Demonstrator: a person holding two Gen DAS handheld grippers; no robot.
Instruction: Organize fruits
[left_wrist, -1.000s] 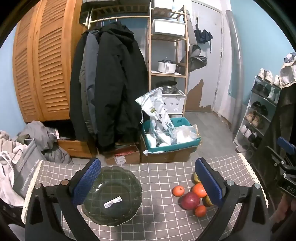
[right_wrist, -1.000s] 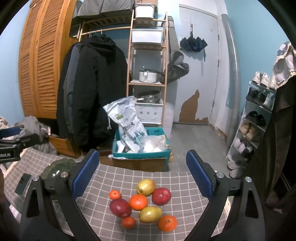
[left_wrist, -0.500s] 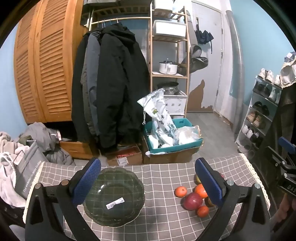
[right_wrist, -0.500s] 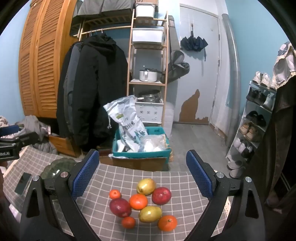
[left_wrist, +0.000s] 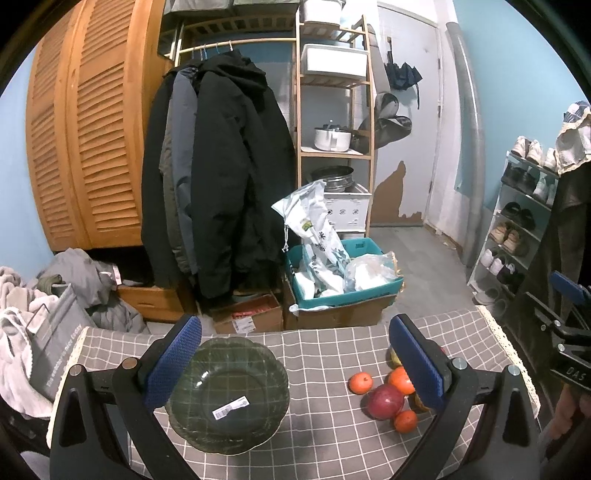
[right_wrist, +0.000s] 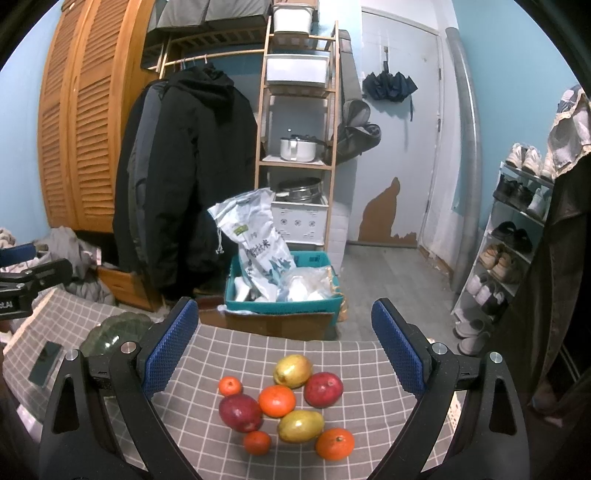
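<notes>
Fruit clustered on a grey checked tablecloth (right_wrist: 229, 354), both grippers spread wide and empty above it.

Seven pieces sit bunched together in the right wrist view: two yellow-green mangoes (right_wrist: 292, 370), two dark red fruits (right_wrist: 240, 412), and oranges (right_wrist: 276, 400) of differing size, most touching a neighbour. The far mango's long axis runs left-to-right, tilted up toward the right; the near one (right_wrist: 300, 426) lies along a similar slant. The right gripper (right_wrist: 284, 345) hangs over this pile, blue pads (right_wrist: 168, 350) well apart, pinching nothing. The left gripper (left_wrist: 295, 360) is likewise open, held above a dark green glass plate (left_wrist: 227, 391) with a scalloped rim and a white barcode sticker (left_wrist: 231, 402); the plate lies flat, empty, well left of the fruit. A dark phone (right_wrist: 46, 362) rests near the plate's far-left side.
</notes>
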